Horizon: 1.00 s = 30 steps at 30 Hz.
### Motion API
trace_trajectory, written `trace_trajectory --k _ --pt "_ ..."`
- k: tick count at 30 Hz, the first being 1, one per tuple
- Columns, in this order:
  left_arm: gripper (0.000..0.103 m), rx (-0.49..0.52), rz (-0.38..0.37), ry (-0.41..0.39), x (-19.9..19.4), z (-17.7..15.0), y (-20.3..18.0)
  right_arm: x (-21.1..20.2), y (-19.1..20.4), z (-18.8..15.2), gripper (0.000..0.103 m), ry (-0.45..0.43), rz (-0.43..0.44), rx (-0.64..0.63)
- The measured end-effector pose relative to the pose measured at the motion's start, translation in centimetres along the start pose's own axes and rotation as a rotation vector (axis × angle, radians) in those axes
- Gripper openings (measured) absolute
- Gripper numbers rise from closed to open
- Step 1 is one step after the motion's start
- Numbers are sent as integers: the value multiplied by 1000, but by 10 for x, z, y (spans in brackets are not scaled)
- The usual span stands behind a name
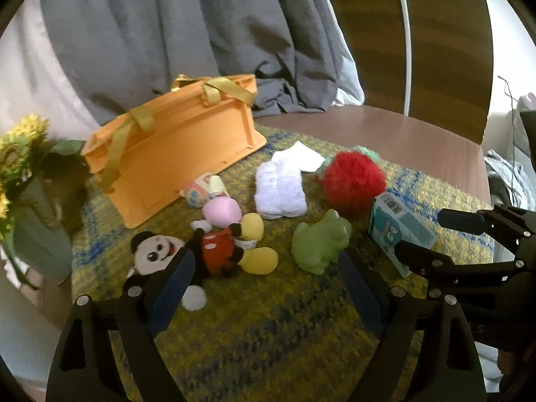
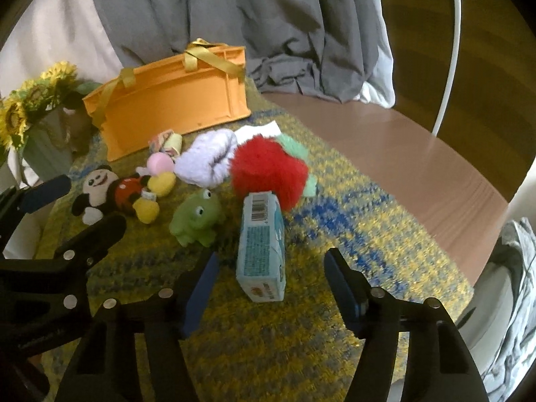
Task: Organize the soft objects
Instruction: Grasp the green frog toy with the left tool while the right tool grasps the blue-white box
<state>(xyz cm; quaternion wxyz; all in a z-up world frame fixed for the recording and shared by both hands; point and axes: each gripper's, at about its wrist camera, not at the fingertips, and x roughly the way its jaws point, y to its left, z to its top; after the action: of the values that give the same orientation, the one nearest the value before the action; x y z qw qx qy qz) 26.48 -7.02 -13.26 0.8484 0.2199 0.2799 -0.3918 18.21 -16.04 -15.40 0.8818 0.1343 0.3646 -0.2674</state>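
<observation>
a grey curtain hangs behind a brown wooden counter, and a yellow-and-blue woven mat covers its near half. at ten o'clock on the mat lies the orange bag, tipped on its side with its yellow handles up. the soft things sit loose around the mat's middle: the red pompom at one o'clock, the folded white cloth at twelve just beside it, and the mouse plush at nine, near the bag's base. the pale blue packet lies at three o'clock, and the green frog toy squats between plush and packet. sunflowers stand at the far left edge.

both tongs are released and empty. the left tongs hover low with one pad over the plush and the other by the frog; the right tongs straddle the near end of the packet without touching it.

this looks like the opening reach, nothing yet sorted. next, each tongs likely needs to drop a little lower, centre on one item and clench gently before carrying it towards the bag.
</observation>
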Motion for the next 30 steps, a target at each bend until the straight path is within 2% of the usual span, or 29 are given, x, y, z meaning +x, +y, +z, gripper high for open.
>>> trace_trajectory --k 11,14,16,18,24,28,30 --pt "84 9 -74 29 31 1 -7 18 -8 7 50 19 18 17" --pt "84 24 -87 36 36 0 -13 20 -12 7 42 28 46 24" --pt "84 27 -92 38 39 1 -17 20 -13 8 32 27 66 20" --pt "84 23 -100 42 42 2 -19 19 -13 8 28 27 70 11" --pt "83 44 -104 49 53 5 -27 20 -24 11 27 33 73 50" --pt "77 56 -122 78 65 6 -34 20 -26 12 27 35 73 50" --pt "69 54 -131 93 71 6 -37 21 -25 12 27 36 75 46"
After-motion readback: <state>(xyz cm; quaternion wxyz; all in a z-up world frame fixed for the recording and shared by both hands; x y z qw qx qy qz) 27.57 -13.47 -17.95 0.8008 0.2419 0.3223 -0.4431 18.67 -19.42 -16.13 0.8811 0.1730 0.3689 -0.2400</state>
